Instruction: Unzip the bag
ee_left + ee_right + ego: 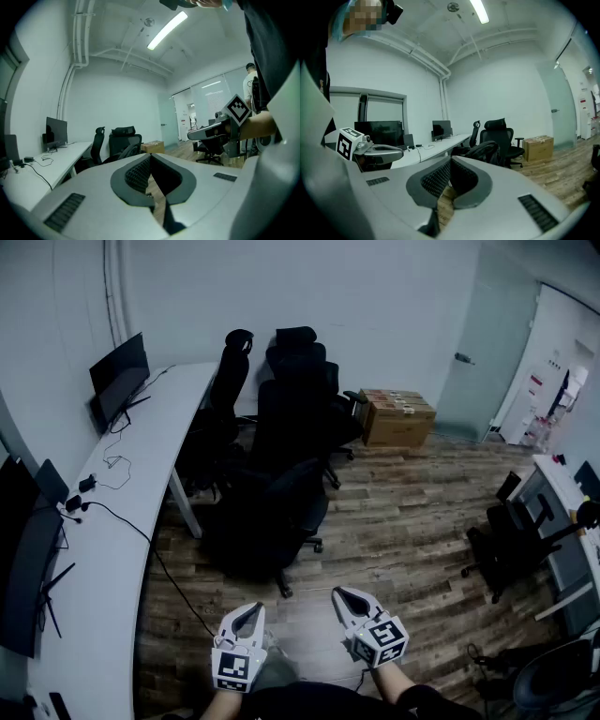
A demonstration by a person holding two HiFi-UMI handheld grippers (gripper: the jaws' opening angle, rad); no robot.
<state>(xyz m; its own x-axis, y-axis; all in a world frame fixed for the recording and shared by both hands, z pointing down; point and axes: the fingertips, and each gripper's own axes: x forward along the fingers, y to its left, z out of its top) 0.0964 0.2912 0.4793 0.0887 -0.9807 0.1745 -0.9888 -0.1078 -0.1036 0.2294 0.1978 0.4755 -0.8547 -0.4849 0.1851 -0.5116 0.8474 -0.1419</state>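
No bag shows in any view. In the head view my left gripper (254, 608) and right gripper (338, 593) are held side by side low over the wooden floor, both shut with nothing between the jaws. The left gripper view has its own jaws (150, 156) meeting at the tips, pointing across the room, with the right gripper (219, 131) off to the right. My right gripper (450, 161) is likewise empty and shut in its own view, with the left gripper (370, 150) at the left.
A group of black office chairs (281, 456) stands ahead on the wooden floor. A long white desk (122, 512) with monitors (119, 376) and cables runs along the left. A cardboard box (397, 415) sits near a glass door (478, 343). More chairs (506, 545) stand right.
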